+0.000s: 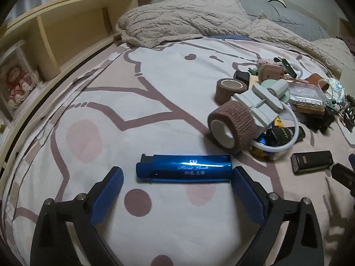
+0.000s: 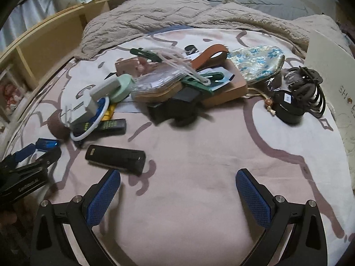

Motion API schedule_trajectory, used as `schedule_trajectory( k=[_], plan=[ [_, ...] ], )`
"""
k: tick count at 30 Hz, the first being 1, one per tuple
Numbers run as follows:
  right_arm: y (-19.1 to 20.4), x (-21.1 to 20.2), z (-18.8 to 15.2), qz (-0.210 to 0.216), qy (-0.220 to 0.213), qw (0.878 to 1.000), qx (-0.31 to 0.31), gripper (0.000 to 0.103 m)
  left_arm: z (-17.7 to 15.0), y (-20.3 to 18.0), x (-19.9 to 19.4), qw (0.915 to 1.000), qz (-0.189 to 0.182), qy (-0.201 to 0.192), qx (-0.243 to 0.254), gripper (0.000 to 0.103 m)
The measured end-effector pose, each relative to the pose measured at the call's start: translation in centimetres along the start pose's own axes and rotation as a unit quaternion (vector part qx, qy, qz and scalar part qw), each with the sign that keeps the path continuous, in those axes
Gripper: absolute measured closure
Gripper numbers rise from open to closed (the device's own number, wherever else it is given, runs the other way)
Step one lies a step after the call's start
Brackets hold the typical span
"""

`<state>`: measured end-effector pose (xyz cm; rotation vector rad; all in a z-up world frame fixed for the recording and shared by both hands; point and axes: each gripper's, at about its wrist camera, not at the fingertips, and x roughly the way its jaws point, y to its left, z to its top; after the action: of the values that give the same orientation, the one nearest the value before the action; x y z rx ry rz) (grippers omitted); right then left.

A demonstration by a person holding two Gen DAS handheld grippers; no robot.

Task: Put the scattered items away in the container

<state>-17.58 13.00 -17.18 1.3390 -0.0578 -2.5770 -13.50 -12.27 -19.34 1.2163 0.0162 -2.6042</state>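
A shiny blue lighter [image 1: 184, 169] lies flat on the patterned bedsheet, just ahead of my open left gripper [image 1: 177, 177], its right end touching the right fingertip. A pile of scattered items lies to the right: two brown bandage rolls [image 1: 231, 125], a white charger with a cable [image 1: 261, 104], a black lighter [image 1: 312, 161]. My right gripper [image 2: 177, 177] is open and empty over bare sheet. The black lighter [image 2: 115, 156] lies just left of its left finger. The pile [image 2: 177, 82] sits farther ahead. The left gripper [image 2: 28, 166] shows at the left edge.
A white box [image 2: 328, 66] stands at the right edge of the bed. A beige blanket [image 1: 182, 17] is bunched at the back. A wooden headboard shelf [image 1: 66, 28] runs along the left. A black hair claw [image 2: 306, 88] and a black pot lie near the box.
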Motion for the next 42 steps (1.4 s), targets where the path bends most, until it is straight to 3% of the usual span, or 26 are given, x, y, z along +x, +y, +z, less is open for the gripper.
schedule_trajectory(
  k=[13,23,32,36,42],
  plan=[
    [4.3,0.1,-0.4,0.026,0.021,0.999,0.002,0.000,-0.7,1.5,-0.2,0.9988,0.008,-0.017,-0.044,0.000],
    [6.3,2.2,0.4,-0.028,0.013,1.000,0.003,0.000,-1.0,1.4,0.1,0.9987,0.009,-0.024,-0.043,0.000],
    [7.1,3.1,0.7,-0.055,-0.004,0.998,-0.005,0.000,-1.1,1.4,0.1,0.9985,0.003,-0.029,-0.046,0.000],
    [6.8,3.0,0.7,-0.048,-0.009,0.999,0.001,0.000,-1.1,1.4,0.1,0.9985,0.003,-0.029,-0.046,0.000],
    [7.1,2.4,0.2,-0.053,-0.019,0.998,-0.017,0.012,-1.1,1.5,0.1,0.9984,0.000,-0.030,-0.048,0.000]
  ],
)
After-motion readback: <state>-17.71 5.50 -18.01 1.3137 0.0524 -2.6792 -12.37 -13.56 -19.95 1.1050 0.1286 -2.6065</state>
